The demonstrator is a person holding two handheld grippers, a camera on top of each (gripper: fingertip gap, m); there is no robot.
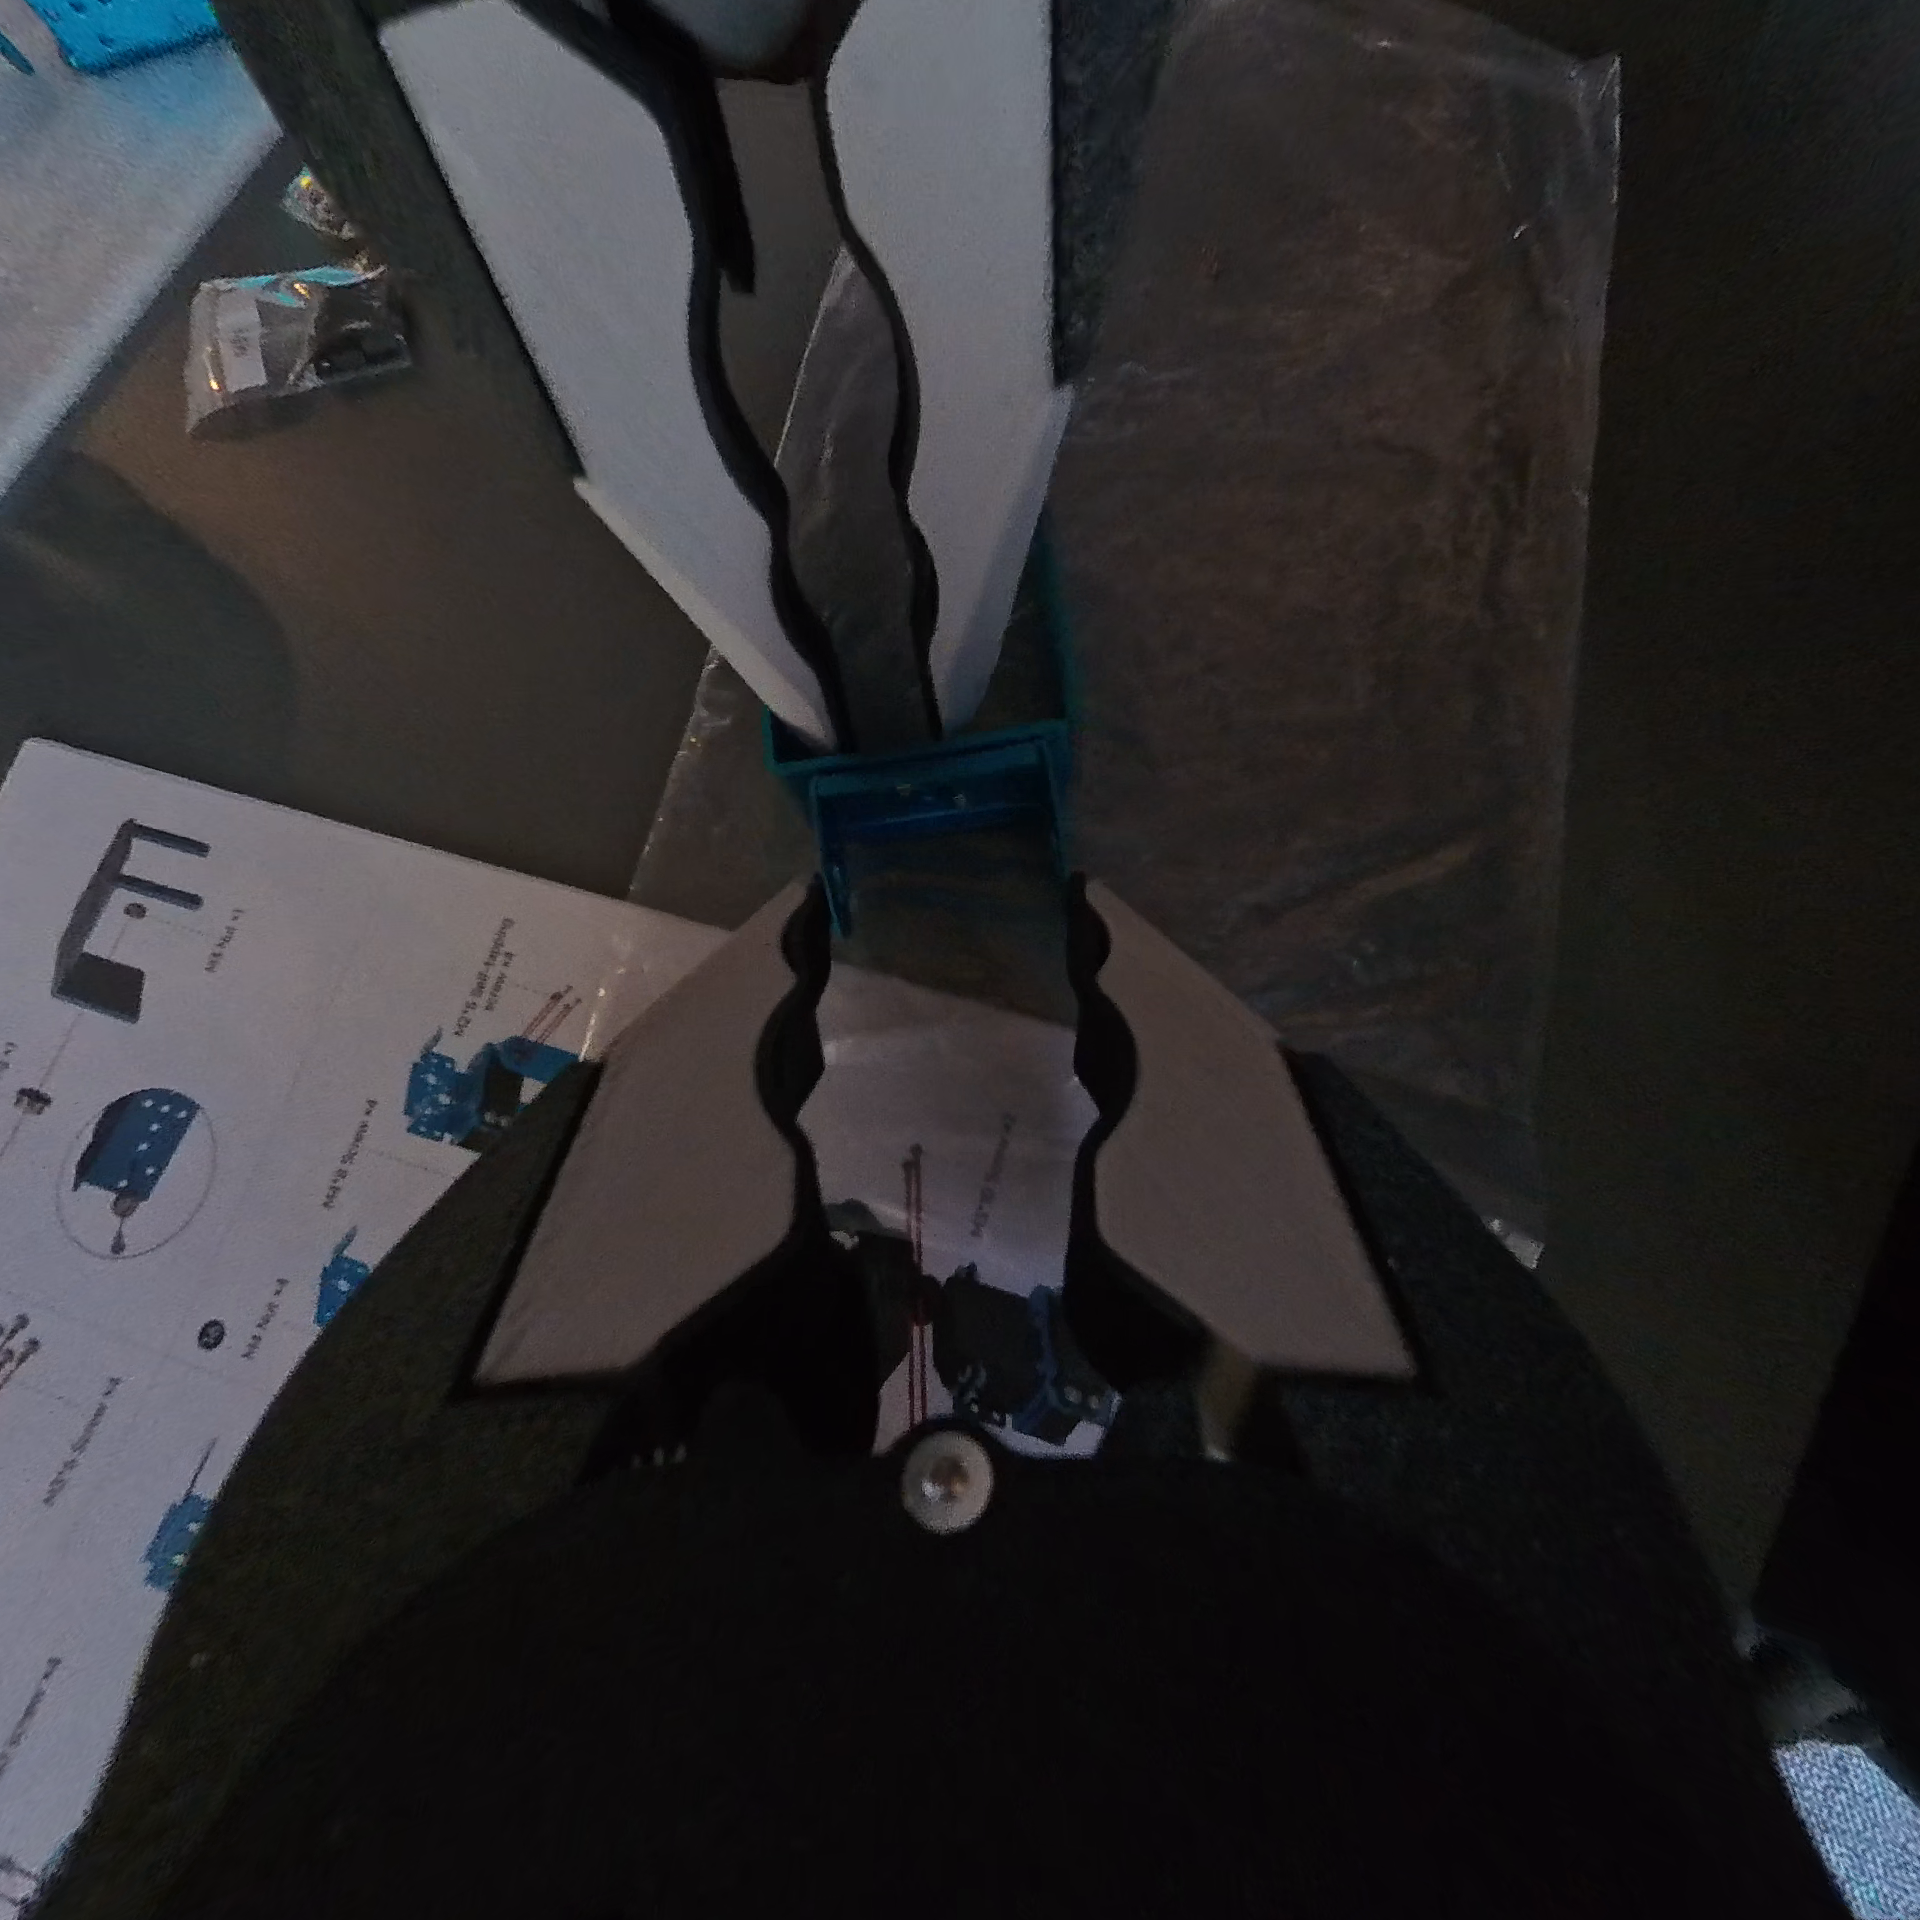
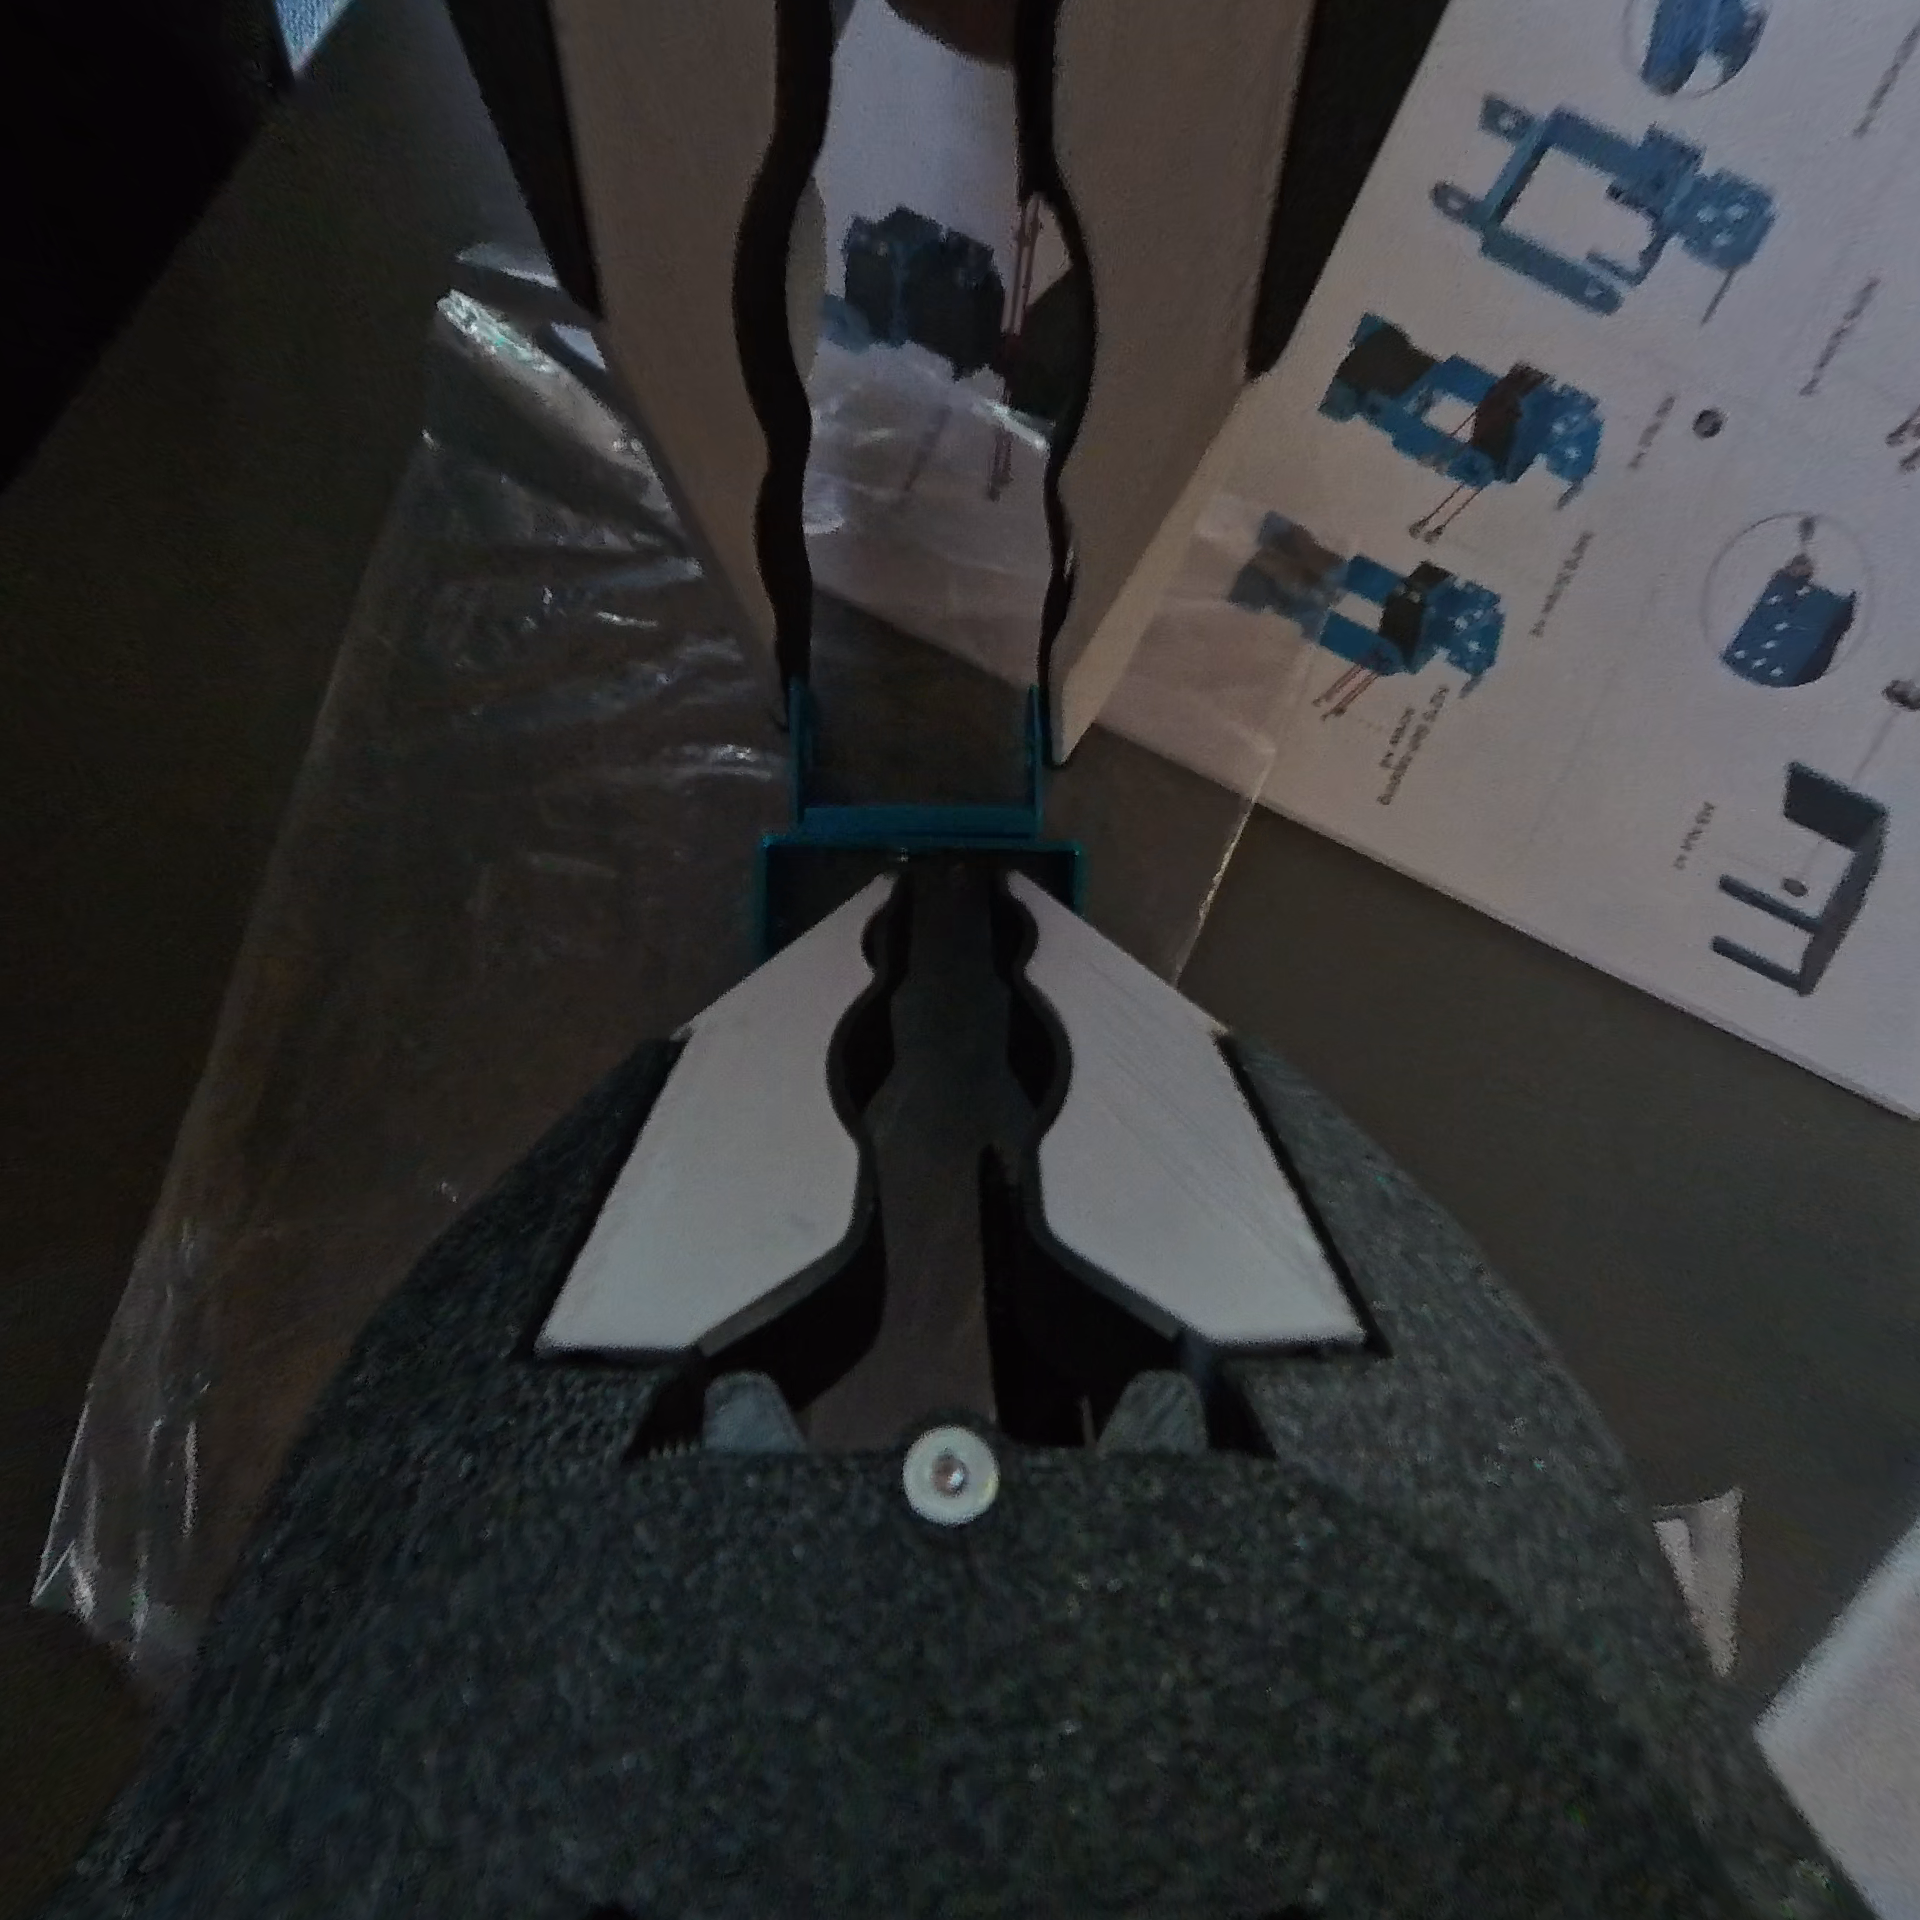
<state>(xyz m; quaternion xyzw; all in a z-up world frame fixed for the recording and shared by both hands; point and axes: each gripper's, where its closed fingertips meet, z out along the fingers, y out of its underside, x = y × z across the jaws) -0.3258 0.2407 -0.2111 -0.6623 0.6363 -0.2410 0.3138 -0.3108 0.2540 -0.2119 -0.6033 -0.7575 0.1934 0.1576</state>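
Two blue metal U-brackets sit back to back in the air between the grippers, which face each other. My left gripper (image 1: 945,894) is shut on the nearer bracket (image 1: 935,805), one fingertip outside each arm. It also shows in the right wrist view (image 2: 920,722), clamping those arms (image 2: 1034,748). My right gripper (image 2: 948,883) has its tips inside the other bracket (image 2: 764,894), up against its base. Its jaws stand a narrow gap apart, and I cannot tell whether they grip anything. It enters from the top of the left wrist view (image 1: 894,722).
A white instruction sheet (image 1: 260,987) (image 2: 1558,520) with pictures of blue parts lies on the brown table. A clear plastic bag (image 1: 1299,623) (image 2: 468,727) lies under the grippers. A small bag of parts (image 1: 281,343) and more blue parts (image 1: 94,42) lie at the far left. My left and right fingertips are right by each other.
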